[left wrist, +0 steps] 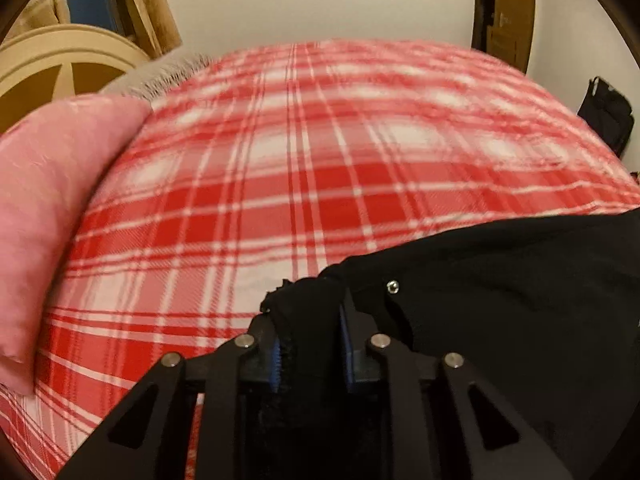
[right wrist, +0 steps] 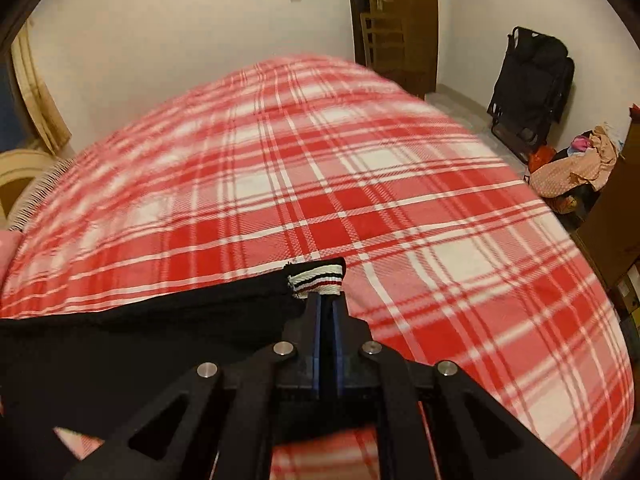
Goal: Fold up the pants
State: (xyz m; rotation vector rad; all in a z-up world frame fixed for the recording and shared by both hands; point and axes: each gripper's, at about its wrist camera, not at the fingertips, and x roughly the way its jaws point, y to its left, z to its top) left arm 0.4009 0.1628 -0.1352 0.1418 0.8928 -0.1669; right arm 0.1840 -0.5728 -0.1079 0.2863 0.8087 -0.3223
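A: Left wrist view, item one: left gripper (left wrist: 308, 320), jaws pinched on a bunched black edge of the pants (left wrist: 500, 320). A small metal eyelet (left wrist: 393, 287) shows just beside the grip. The cloth runs off to the right, over the plaid bedspread (left wrist: 280, 184).

B: Other entries there?

A: Pink pillow (left wrist: 52, 208) at left, touching the bedspread. Cream headboard (left wrist: 68, 60) behind it; pale wall (left wrist: 320, 0); a dark bag (left wrist: 606, 116) on the right.

B: Right wrist view?

A: Right gripper (right wrist: 329, 304), pads pressed together on the pants (right wrist: 140, 332) at a striped white, black and red band (right wrist: 318, 280). The black fabric stretches away to the left.

B: Room items?

A: Same bedspread (right wrist: 360, 184), covering the bed nearly to every edge. Brown door (right wrist: 396, 12) with a wooden chair (right wrist: 384, 44) before it, a folded black pushchair-like frame (right wrist: 532, 80), a heap of clothes (right wrist: 576, 164) on the floor, brown cabinet (right wrist: 616, 208) at far right.

B: Progress?

A: Early, by my reading. Both ends of one edge are gripped and the garment spans between the two grippers; no finished fold is visible. Most of the pants lie out of frame, so their layout cannot be told. Left to do: spread them out and make the folds.
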